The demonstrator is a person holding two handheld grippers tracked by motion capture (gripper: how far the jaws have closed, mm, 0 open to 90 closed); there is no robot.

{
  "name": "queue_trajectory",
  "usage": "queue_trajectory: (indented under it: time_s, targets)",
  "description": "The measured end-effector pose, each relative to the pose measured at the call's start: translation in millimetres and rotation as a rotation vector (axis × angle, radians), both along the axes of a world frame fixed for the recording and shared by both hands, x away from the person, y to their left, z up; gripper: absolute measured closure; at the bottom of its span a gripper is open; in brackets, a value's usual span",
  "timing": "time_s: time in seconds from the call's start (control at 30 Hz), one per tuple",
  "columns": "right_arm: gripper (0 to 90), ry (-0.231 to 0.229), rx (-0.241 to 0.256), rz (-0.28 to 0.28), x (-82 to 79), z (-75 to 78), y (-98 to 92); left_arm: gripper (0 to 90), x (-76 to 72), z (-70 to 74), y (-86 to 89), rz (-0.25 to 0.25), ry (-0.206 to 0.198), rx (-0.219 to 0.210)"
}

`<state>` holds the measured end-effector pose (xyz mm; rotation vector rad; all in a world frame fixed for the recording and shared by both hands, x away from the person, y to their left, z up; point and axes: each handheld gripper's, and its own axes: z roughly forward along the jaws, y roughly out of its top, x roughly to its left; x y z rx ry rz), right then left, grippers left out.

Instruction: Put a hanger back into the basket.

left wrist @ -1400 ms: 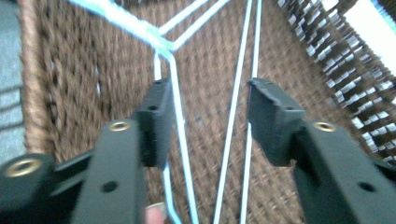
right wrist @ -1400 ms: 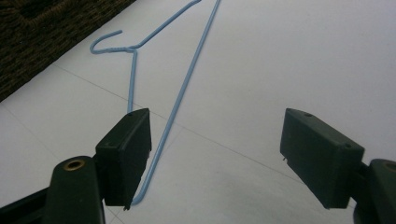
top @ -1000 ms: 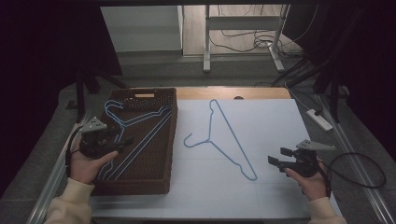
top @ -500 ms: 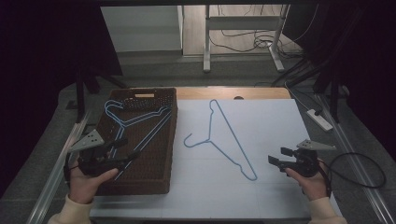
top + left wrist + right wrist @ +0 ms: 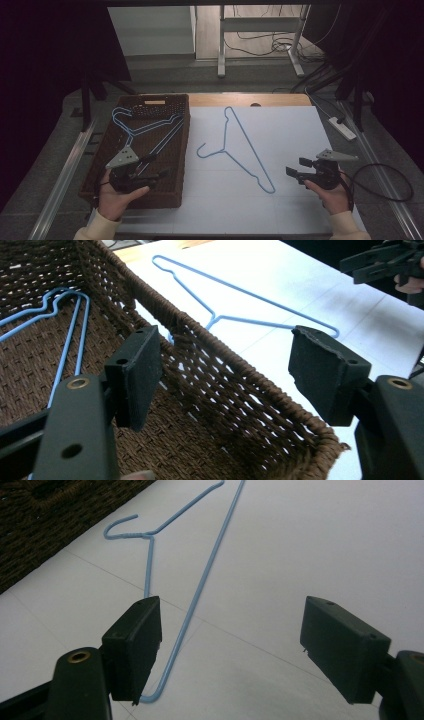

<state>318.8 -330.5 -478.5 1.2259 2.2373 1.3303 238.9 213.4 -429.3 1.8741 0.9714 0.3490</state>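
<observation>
On the white table (image 5: 280, 200), one blue hanger (image 5: 240, 150) lies beside the wicker basket (image 5: 182, 150), near its right edge. Both the left gripper (image 5: 152, 167) and the right gripper (image 5: 296, 167) hold jaws apart, empty. Next, probably, the right one must close on the hanger's near corner.

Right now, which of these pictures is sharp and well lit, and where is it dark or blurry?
High view: the white table is evenly lit and the floor around it falls into deep shadow. Left gripper view: the wicker basket is crisp, its own pads slightly soft. Right gripper view: the blue hanger is sharp on a bright, almost shadowless sheet.
</observation>
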Motion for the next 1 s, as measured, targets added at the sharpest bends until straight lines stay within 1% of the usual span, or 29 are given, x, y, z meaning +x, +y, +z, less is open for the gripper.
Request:
queue_trajectory:
  time_s: [0.13,0.23,0.47,0.67,0.7,0.8,0.83,0.87,0.93,0.97,1.0]
  targets:
    - [25.4,-0.005,-0.001,0.005,-0.3,1.0,1.0,29.9,-0.4,-2.9,-0.7,0.0,0.004,-0.005]
    - [25.4,-0.011,-0.01,0.01,-0.4,2.4,3.1,29.9,-0.7,-5.3,-0.6,0.004,0.009,-0.008]
    - [25.4,-0.018,-0.018,0.017,-1.2,4.5,6.7,30.0,-2.1,-5.9,-1.1,0.006,0.004,-0.008]
    - [25.5,-0.018,-0.04,0.033,2.3,5.7,11.8,30.0,-1.2,-7.5,-3.2,0.002,0.003,-0.007]
    - [25.5,-0.007,-0.052,0.049,4.6,5.9,16.2,29.9,-1.6,-8.5,-3.9,0.004,0.002,-0.009]
    - [24.9,0.002,-0.088,0.075,7.7,5.4,26.1,30.0,-2.1,-9.5,-5.1,0.002,0.004,-0.005]
    - [24.5,0.006,-0.097,0.087,9.3,4.9,30.1,30.0,-2.0,-9.7,-5.3,0.001,0.007,-0.005]
    - [24.5,0.006,-0.097,0.087,9.3,4.9,30.1,30.0,-2.0,-9.7,-5.3,0.001,0.007,-0.005]
    - [23.6,0.031,-0.119,0.099,13.7,4.7,38.7,30.0,-2.0,-10.2,-5.5,0.0,0.009,-0.005]
    - [24.2,0.043,-0.119,0.106,15.6,4.9,41.4,30.0,-2.2,-10.3,-5.7,-0.001,0.009,-0.006]
    - [27.7,0.05,-0.13,0.111,20.4,5.4,47.7,30.1,-2.5,-10.5,-6.2,-0.002,0.009,-0.006]
